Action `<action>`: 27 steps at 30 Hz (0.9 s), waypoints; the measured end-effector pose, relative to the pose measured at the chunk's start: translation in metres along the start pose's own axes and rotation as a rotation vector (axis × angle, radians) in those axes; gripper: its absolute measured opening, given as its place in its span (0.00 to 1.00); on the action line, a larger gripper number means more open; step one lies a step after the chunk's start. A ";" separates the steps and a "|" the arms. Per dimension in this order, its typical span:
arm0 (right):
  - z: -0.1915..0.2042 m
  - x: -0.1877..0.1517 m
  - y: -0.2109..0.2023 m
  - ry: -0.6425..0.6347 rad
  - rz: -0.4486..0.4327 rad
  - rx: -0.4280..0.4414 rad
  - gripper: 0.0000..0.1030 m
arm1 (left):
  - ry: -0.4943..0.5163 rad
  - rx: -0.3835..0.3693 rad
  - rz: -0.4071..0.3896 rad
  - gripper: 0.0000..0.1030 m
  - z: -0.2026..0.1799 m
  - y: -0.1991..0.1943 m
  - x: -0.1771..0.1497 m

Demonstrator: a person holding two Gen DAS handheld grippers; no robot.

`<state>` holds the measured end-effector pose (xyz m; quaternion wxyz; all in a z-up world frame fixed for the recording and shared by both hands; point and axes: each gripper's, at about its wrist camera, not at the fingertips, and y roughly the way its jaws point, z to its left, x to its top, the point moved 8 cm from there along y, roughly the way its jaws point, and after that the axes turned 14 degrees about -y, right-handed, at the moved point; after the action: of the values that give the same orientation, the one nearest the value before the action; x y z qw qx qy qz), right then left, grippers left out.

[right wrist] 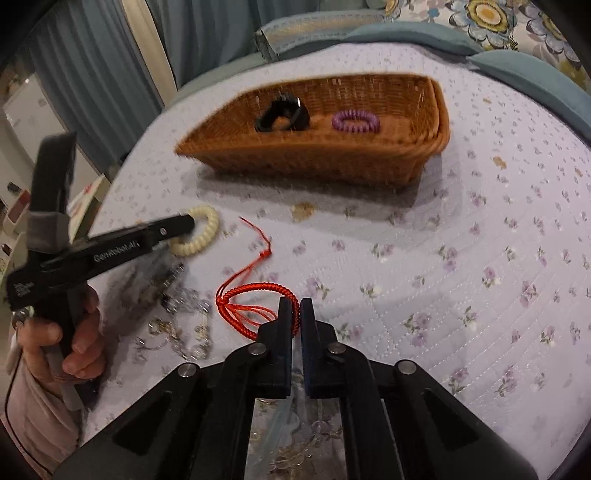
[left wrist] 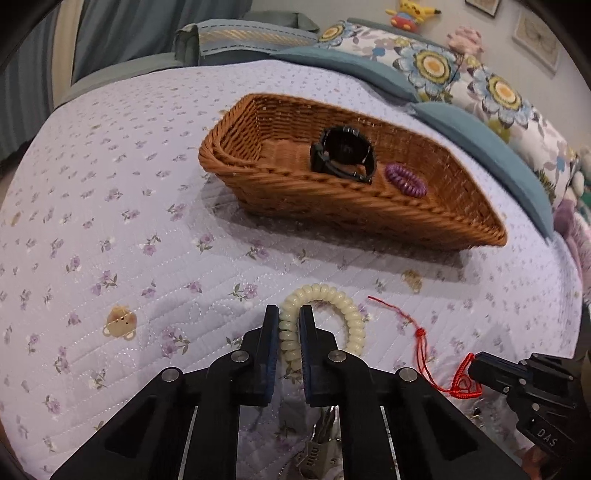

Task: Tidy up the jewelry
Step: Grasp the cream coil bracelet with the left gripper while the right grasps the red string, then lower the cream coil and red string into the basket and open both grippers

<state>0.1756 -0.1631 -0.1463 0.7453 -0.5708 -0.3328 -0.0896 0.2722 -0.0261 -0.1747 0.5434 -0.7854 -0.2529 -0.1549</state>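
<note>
A wicker basket (left wrist: 424, 212) (right wrist: 332, 162) on the bed holds a black watch (left wrist: 341, 155) (right wrist: 282, 112) and a purple coil hair tie (left wrist: 405, 179) (right wrist: 355, 120). My left gripper (left wrist: 289, 314) (right wrist: 190, 223) is shut on a cream coil hair tie (left wrist: 332, 295) (right wrist: 207, 221) lying on the quilt in front of the basket. My right gripper (right wrist: 295, 306) (left wrist: 476, 363) is shut on a red braided cord bracelet (right wrist: 255, 295) (left wrist: 424, 347) to the right of the cream tie.
The quilt (left wrist: 129, 206) is lilac with small flowers. Silver chains and keys (right wrist: 184, 317) (left wrist: 317, 443) lie near the front edge, under the left gripper. Floral pillows (left wrist: 461, 74) and plush toys (left wrist: 410, 14) line the far right side.
</note>
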 end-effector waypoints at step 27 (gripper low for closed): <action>-0.077 0.157 -0.023 0.079 -0.159 -0.184 0.06 | 0.030 -0.184 -0.098 0.10 -0.078 -0.031 0.098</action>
<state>0.3141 -0.2025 -0.0442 0.6926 -0.6047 -0.3380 -0.2011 0.3381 -0.0672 -0.0717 0.4643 -0.8162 -0.2675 -0.2159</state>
